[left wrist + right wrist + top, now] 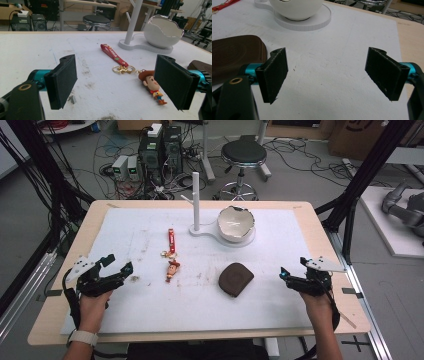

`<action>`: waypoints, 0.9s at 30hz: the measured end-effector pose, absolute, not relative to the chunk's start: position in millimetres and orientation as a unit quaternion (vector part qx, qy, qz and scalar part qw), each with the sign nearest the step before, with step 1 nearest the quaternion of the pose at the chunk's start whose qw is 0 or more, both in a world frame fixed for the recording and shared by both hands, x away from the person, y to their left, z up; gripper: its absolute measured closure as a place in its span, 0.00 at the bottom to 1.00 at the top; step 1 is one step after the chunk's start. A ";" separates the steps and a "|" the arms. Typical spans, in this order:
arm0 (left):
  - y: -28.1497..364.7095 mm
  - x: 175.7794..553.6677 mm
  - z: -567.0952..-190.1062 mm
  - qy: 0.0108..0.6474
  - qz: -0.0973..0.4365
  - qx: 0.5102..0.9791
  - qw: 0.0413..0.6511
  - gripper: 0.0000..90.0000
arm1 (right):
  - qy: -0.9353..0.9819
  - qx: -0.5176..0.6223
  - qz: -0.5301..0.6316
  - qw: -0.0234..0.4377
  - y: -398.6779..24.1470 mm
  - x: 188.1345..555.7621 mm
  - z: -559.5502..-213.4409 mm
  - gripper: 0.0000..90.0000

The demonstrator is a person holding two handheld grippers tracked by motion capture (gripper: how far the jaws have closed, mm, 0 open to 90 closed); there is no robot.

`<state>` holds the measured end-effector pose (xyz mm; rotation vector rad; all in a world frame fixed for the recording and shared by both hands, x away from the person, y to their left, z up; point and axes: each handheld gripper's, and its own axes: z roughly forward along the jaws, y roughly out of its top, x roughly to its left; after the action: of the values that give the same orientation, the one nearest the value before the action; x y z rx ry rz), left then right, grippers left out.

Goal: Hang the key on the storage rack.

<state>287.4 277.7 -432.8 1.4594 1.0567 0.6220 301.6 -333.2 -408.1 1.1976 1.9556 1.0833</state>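
Observation:
A keychain lies mid-table: a red strap [171,240], a gold ring and a small cowboy figure [173,269]. My left gripper [119,264] rests at the left of the white mat, open, jaws wide apart and empty. In the left gripper view the cowboy figure [151,86] lies just inside the right-hand jaw, and the strap [113,55] runs away ahead of the gripper [116,82]. A brown pouch [235,279] lies right of the keychain. My right gripper [294,267] sits right of it, open and empty. In the right gripper view the pouch [234,55] lies behind the left-hand jaw of the gripper [327,75].
A white egg-shaped bowl [235,223] stands on a white base beside an upright post [196,200] at the back of the mat. A stool [243,154], computers and cables are on the floor beyond the table. The wooden table edge [340,270] runs close to my right gripper.

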 end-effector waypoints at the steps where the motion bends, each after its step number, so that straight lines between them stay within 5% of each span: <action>1: 277.5 287.4 -432.8 0.453 0.266 0.624 0.579 0.21 | 0.736 0.451 0.408 0.298 -333.5 301.7 -408.2 0.21; 27: 265.3 290.4 -427.8 0.465 0.265 0.623 0.570 0.21 | 0.724 0.461 0.417 0.299 -342.0 294.0 -403.1 0.21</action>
<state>290.4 265.3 -427.8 1.4630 1.0920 0.6221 294.0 -342.0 -403.1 1.2236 1.9222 1.1082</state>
